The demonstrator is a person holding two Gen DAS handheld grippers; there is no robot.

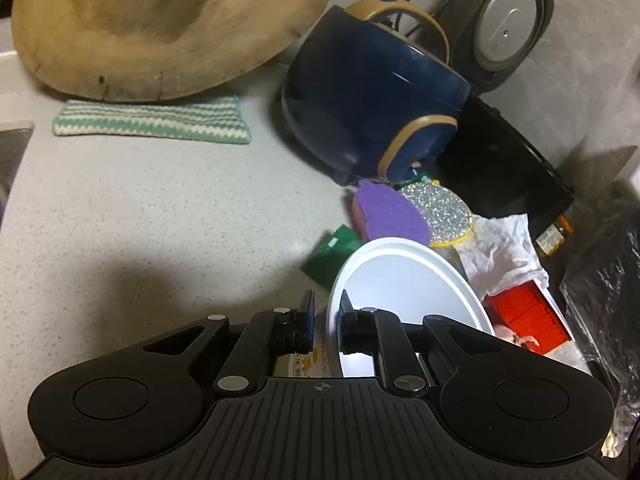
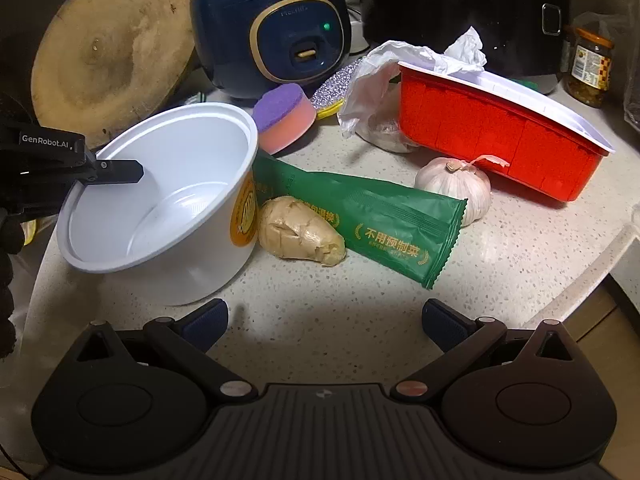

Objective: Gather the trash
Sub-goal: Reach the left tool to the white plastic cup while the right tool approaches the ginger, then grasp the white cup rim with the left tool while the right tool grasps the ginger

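My left gripper [image 1: 325, 312] is shut on the rim of a white disposable bowl [image 1: 404, 280], one finger inside and one outside. In the right wrist view the bowl [image 2: 180, 184] is tilted at the left, with the left gripper's finger [image 2: 120, 171] inside it. My right gripper [image 2: 325, 322] is open and empty, low over the counter in front of a green sachet [image 2: 360, 216]. A red takeaway box [image 2: 492, 140] with crumpled white plastic [image 2: 460, 52] in it stands at the right; it also shows in the left wrist view [image 1: 528, 312].
A ginger piece [image 2: 300, 232] and a garlic bulb [image 2: 456, 184] lie by the sachet. A purple sponge [image 2: 284, 116], a silver scrubber [image 2: 332, 88], a blue rice cooker [image 2: 272, 24], a black appliance [image 2: 464, 12], a jar [image 2: 592, 68] and a wooden board [image 2: 112, 52] stand behind. A striped cloth [image 1: 152, 120] lies at the far left.
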